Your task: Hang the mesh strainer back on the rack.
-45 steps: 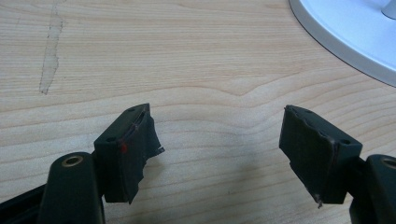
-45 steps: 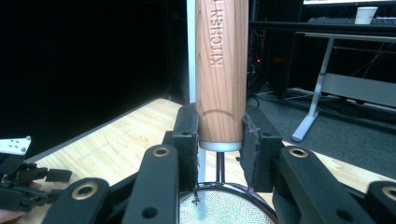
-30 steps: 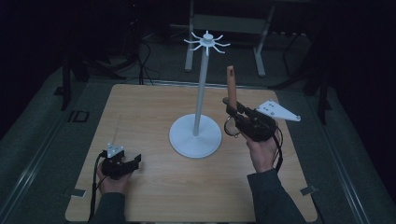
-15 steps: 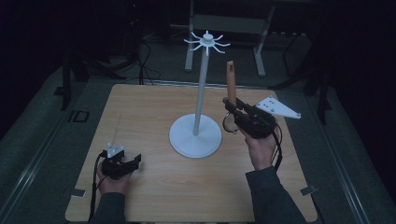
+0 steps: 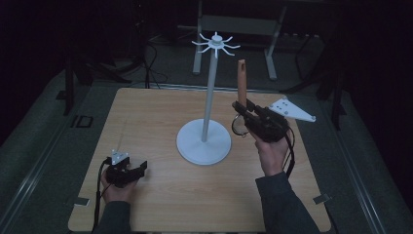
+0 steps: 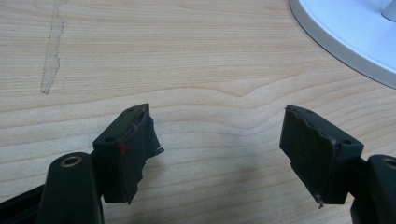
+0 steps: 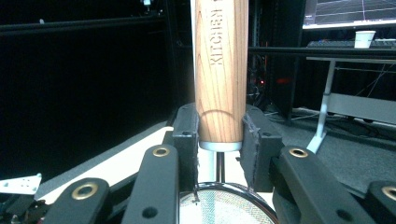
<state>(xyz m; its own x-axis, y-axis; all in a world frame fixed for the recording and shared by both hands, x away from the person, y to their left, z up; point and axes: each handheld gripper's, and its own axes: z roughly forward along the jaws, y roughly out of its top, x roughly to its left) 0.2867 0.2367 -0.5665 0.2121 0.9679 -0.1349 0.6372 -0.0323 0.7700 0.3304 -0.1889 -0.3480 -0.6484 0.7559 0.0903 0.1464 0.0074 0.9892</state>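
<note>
Presently we find the right gripper raised above the table, just right of the stand, with its jaws clamped on a strainer. We note in the right gripper view that the pads press both sides of the wooden handle at its lower end, where a metal collar joins it. The handle stands upright, rising above the jaws; the round mesh bowl hangs below them. From the high view, the handle's tip reaches somewhat lower than the stand's ring of hooks, and sits apart from them to the right.

We record the left gripper low at the near left of the table, well apart from the stand. Its own view shows the jaws spread wide over bare wood, with nothing between them. The stand's white base lies at the upper right of that view.
</note>
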